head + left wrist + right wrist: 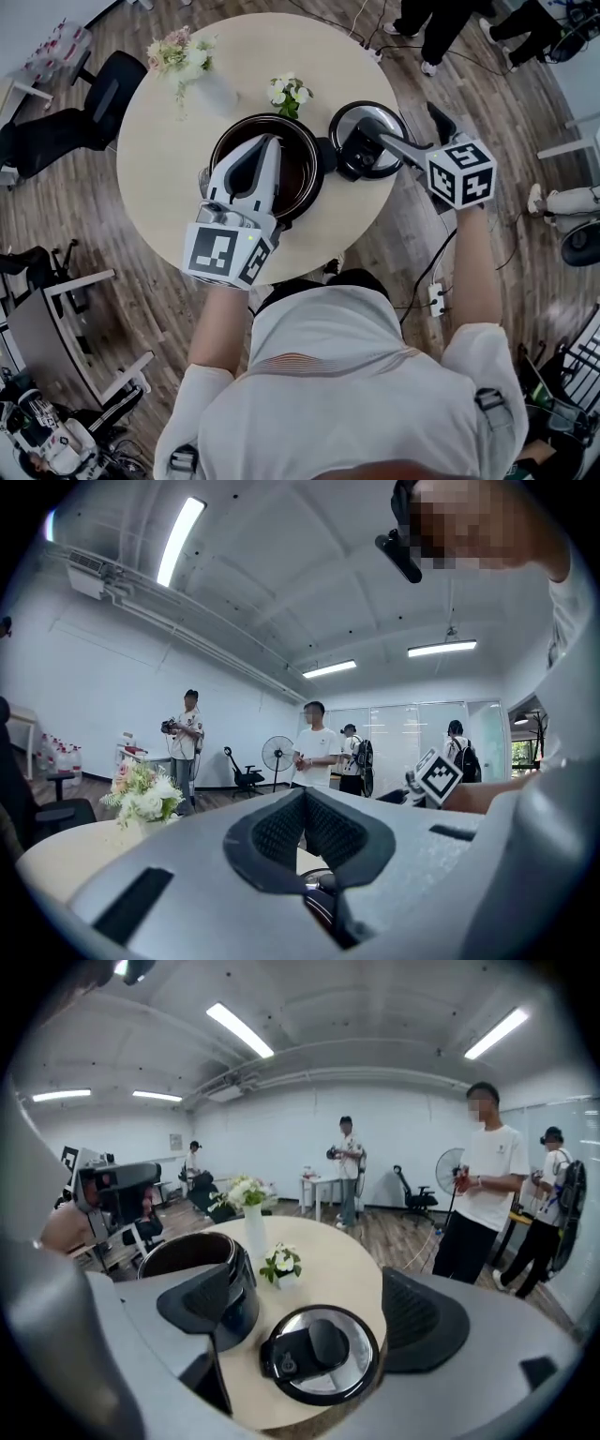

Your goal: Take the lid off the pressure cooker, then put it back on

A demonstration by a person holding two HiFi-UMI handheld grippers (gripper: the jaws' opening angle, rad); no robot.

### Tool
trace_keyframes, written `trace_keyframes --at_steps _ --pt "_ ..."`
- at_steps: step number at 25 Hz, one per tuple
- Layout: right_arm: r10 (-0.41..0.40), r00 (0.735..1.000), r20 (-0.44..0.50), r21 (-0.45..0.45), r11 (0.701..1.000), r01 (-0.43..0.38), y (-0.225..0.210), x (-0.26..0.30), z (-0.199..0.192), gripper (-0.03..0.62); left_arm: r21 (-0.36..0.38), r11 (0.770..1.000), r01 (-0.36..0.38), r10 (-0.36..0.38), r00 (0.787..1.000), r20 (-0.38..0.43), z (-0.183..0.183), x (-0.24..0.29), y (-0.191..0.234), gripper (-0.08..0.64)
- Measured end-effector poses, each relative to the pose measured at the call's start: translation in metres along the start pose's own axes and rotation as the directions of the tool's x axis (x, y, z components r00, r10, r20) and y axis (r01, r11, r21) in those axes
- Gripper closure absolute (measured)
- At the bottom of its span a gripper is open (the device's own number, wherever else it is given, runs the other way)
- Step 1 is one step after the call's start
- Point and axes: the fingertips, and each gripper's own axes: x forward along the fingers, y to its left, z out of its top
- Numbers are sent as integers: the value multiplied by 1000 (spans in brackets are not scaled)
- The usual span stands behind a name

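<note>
1. Far left on the round counter [155,187] stands a tall vase of flowers [187,61]. It is well away from the job.
2. Next comes the left gripper [269,142]. It lies level over the near side of the open pressure cooker [302,171]. Its jaws are pressed together, and I can see nothing between them.
3. A small bunch of flowers [284,94] sits behind the pot, near the gap between pot and lid.
4. The lid [349,1382] is already off. It lies flat on the counter, just beside the pot on its right. Its black handle [305,1349] faces up, and the long way of the handle runs from one jaw across to the other.
5. Last is the right gripper [309,1312], tipped down at the lid. Its jaws are spread wide with the lid below and just ahead, in the gap between them. No pad touches it.
6. I think this hand is the one to grab the lid, as it is much nearer. The pot waits to the lid's left, so the lid must go that way.
</note>
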Motion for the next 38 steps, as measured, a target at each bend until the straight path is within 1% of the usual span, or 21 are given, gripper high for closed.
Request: trace_keyframes --at_steps 2,5,7,11,15,19,21,24,26,30,33,34,35,36,37,38 --pt "43 994 -105 3 999 -43 -4 25 -22 92 0 1000 -1 1 1000 -5 -2 -1 0 555" --pt "83 968 -237 -15 996 -89 -8 63 -54 92 -1 1000 -15 15 1000 -15 -7 -2 4 555" --pt "97 941 -323 -33 993 -114 -11 87 -78 92 -5 1000 -30 30 999 -21 -12 -3 8 555" --pt "119 869 -480 -30 988 -151 -18 126 -126 92 -11 999 -51 50 998 -30 -20 -5 12 555" --pt "113 807 -579 -43 985 -168 -28 154 -159 94 -4 998 -63 63 997 -45 -22 -7 14 555" --pt "117 750 -651 -58 978 -202 -31 168 -175 94 -9 996 -87 86 995 -52 -28 -11 20 555" --pt "125 725 -677 -56 974 -220 -29 172 -180 95 -15 995 -98 97 994 -56 -31 -13 23 555" --pt "123 696 -707 -68 968 -241 -28 175 -186 95 -15 994 -109 108 993 -53 -29 -15 26 555" --pt "121 681 -722 -73 966 -249 -28 176 -189 95 -14 994 -112 111 993 -48 -28 -15 28 555" --pt "130 668 -733 -57 966 -251 -28 178 -194 98 -15 993 -115 115 992 -46 -29 -14 30 555" --pt "114 655 -747 -69 966 -248 -29 176 -196 126 -18 994 -110 109 993 -48 -29 -13 29 555" --pt "104 653 -750 -78 967 -244 -30 175 -196 147 -18 994 -109 108 993 -48 -29 -12 29 555" --pt "95 654 -750 -85 968 -238 -31 176 -196 196 -18 994 -108 107 993 -48 -28 -12 29 555" --pt "90 656 -750 -88 968 -233 -32 176 -196 278 -18 994 -107 106 993 -48 -29 -12 29 555" --pt "88 657 -749 -88 969 -231 -31 176 -196 303 -17 994 -107 106 993 -48 -29 -12 29 555" --pt "88 657 -749 -88 969 -231 -31 176 -197 313 -16 994 -106 105 993 -49 -30 -11 28 555"
